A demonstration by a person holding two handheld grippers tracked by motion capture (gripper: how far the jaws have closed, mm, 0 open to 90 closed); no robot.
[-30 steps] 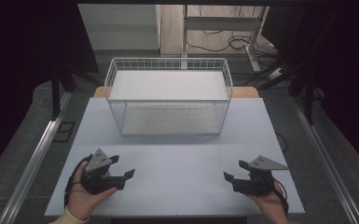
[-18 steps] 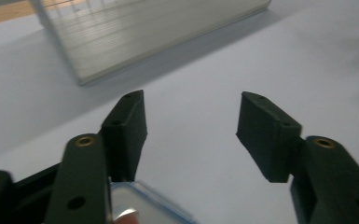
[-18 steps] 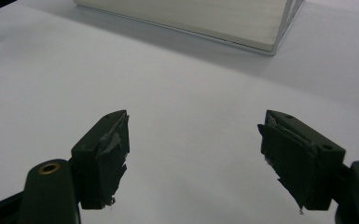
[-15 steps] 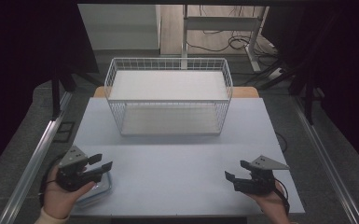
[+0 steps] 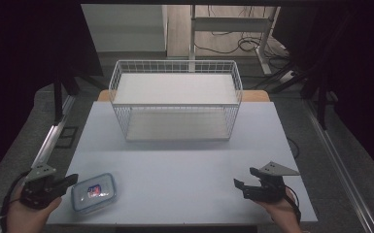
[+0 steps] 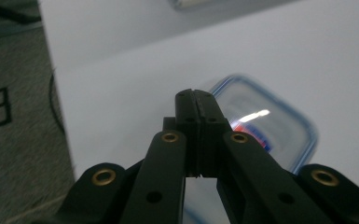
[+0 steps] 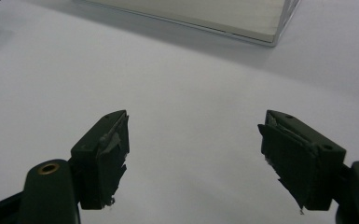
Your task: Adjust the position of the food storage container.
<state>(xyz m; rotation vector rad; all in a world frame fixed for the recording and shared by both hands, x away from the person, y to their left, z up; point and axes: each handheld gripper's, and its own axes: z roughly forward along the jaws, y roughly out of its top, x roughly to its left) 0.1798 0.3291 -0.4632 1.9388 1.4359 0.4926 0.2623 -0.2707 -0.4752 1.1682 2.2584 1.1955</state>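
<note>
Blue-rimmed container [image 5: 93,192] — just beside left gripper [image 5: 70,181], fingers clenched | right gripper [image 5: 238,186] — fingers released

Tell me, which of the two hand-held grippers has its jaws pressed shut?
The left gripper, beside the blue-rimmed container; its jaws meet, while the right gripper jaws gape wide.

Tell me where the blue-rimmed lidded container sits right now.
In the high view, the container lies on the table near its front left corner, just right of the left gripper and well in front of the wire basket.

Left tool [image 5: 70,181] with jaws pressed together, right tool [image 5: 239,186] jaws wide apart.
</note>
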